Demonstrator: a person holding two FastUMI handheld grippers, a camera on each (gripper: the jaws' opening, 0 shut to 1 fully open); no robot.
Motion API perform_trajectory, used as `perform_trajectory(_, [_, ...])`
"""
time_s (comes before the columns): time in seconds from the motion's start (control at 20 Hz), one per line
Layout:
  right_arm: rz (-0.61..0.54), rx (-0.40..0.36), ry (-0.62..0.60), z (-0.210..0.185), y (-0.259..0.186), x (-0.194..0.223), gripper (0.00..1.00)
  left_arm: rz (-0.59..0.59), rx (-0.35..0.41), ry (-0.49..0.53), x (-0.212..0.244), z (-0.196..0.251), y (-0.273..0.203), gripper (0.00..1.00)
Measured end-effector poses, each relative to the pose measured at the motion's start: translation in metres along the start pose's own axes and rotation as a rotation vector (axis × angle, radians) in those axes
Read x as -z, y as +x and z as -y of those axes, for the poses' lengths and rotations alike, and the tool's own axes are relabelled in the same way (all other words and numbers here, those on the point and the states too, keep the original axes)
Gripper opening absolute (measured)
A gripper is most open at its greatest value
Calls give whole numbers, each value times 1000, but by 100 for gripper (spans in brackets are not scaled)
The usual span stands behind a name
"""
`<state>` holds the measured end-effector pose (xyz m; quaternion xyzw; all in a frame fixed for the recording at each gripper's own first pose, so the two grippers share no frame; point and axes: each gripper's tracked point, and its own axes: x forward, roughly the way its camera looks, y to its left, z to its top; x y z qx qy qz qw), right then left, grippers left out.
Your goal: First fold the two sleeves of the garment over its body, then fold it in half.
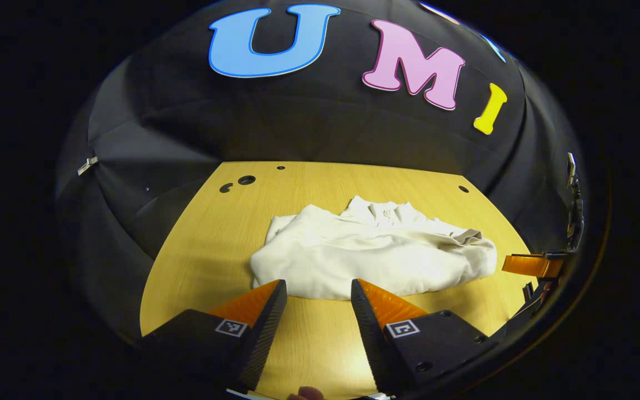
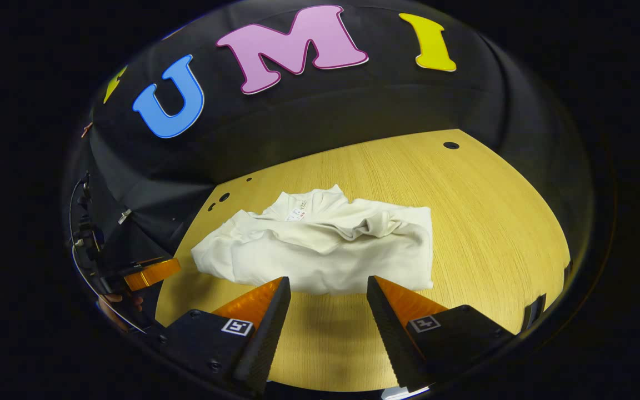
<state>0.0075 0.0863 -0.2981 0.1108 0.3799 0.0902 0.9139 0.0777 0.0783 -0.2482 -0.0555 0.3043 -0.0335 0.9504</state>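
The garment (image 1: 373,255) lies mid-desk (image 1: 198,261), sleeves already over its body, its hem toward the near edge. Left gripper (image 1: 318,297) and right gripper (image 2: 328,294) hover at that hem, both released, apparently positioned for the half-fold.

The small tag (image 2: 296,214) at the shirt's (image 2: 320,247) collar is too small to read. The sleeves lie folded over the shirt, so the cloth under them is hidden. In the left gripper view, the right gripper (image 1: 534,265) sits beside the shirt at the picture's edge, cut off, with just one orange finger to see. In the right gripper view, the left gripper (image 2: 150,274) beside the shirt is cut off the same way, and the hand (image 2: 123,303) below it is mostly hidden.
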Motion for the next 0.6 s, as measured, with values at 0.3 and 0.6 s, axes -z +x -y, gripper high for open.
perform_trajectory(0.3, [-44,11,-17,-2,-17,39,86,-25,9,15,17,8,-11,76])
perform_trajectory(0.6, [-31,23,2,0,-19,36,86,-57,12,24,35,5,-16,76])
